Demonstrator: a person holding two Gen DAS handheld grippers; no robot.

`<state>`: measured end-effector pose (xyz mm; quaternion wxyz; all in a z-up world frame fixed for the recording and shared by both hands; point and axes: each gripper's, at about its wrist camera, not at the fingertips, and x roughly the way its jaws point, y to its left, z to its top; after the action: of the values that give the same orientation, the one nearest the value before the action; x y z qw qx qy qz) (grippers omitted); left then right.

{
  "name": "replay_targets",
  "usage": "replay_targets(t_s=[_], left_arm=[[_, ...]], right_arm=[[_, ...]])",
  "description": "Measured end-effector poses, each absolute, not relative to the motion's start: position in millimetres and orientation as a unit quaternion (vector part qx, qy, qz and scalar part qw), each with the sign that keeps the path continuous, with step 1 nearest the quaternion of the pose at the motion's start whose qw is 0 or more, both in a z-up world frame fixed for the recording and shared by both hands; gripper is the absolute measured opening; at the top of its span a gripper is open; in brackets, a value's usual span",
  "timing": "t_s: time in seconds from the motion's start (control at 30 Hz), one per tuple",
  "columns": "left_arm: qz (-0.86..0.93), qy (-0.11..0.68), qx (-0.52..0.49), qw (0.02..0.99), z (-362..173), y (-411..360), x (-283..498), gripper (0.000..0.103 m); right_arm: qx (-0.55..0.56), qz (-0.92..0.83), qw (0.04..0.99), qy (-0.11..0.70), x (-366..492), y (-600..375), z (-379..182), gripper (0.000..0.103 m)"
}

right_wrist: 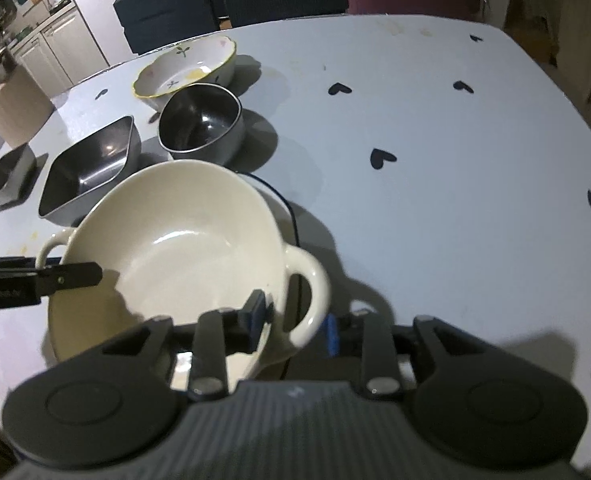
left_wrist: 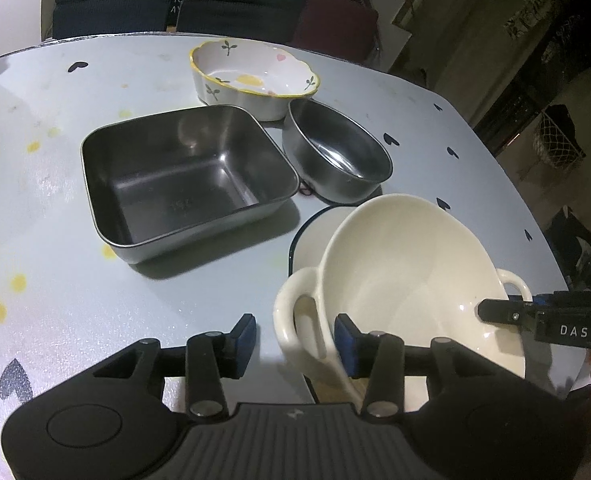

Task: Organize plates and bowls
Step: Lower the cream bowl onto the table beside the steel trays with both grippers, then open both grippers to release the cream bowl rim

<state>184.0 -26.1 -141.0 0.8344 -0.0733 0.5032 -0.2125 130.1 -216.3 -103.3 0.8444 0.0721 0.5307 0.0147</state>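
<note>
A cream two-handled bowl (left_wrist: 407, 264) is tilted above a white plate with a dark rim (left_wrist: 307, 236). My left gripper (left_wrist: 295, 338) is open, its fingers on either side of the bowl's left handle (left_wrist: 295, 320). My right gripper (right_wrist: 295, 320) is open around the bowl's right handle (right_wrist: 309, 284) and rim; it also shows in the left wrist view (left_wrist: 495, 314). Behind stand a square steel tray (left_wrist: 183, 176), a round steel bowl (left_wrist: 339, 156) and a flowered ceramic bowl (left_wrist: 251, 76).
The grey table (right_wrist: 435, 140) has black heart marks. A small steel square dish (right_wrist: 7, 178) sits at the far left. Dark chairs (left_wrist: 183, 0) stand behind the table. A kitchen counter (right_wrist: 35, 40) is beyond.
</note>
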Motion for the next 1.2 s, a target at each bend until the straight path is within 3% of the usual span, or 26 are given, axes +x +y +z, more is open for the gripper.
replay_targets(t_s=[0.13, 0.7, 0.83, 0.9, 0.97, 1.07, 1.2], left_arm=[[-0.209, 0.512, -0.07, 0.83, -141, -26, 185, 0.05], [-0.195, 0.515, -0.045, 0.833, -136, -26, 178, 0.058], [-0.188, 0.522, -0.049, 0.831, -135, -26, 178, 0.079], [-0.188, 0.523, -0.055, 0.83, -135, -26, 177, 0.08], [-0.189, 0.523, -0.056, 0.829, -135, -27, 176, 0.09], [-0.19, 0.519, -0.056, 0.831, -132, -28, 172, 0.097], [-0.188, 0.515, -0.055, 0.835, -129, -29, 167, 0.1]], right_arm=[[0.072, 0.01, 0.843, 0.533, 132, -218, -104, 0.042], [0.093, 0.025, 0.843, 0.529, 134, -225, -108, 0.043], [0.087, 0.026, 0.846, 0.526, 134, -224, -108, 0.046], [0.079, 0.027, 0.849, 0.521, 133, -223, -108, 0.047], [0.076, 0.03, 0.851, 0.519, 133, -222, -108, 0.048], [0.08, 0.034, 0.849, 0.521, 134, -224, -110, 0.057], [0.075, 0.041, 0.857, 0.508, 131, -225, -109, 0.078]])
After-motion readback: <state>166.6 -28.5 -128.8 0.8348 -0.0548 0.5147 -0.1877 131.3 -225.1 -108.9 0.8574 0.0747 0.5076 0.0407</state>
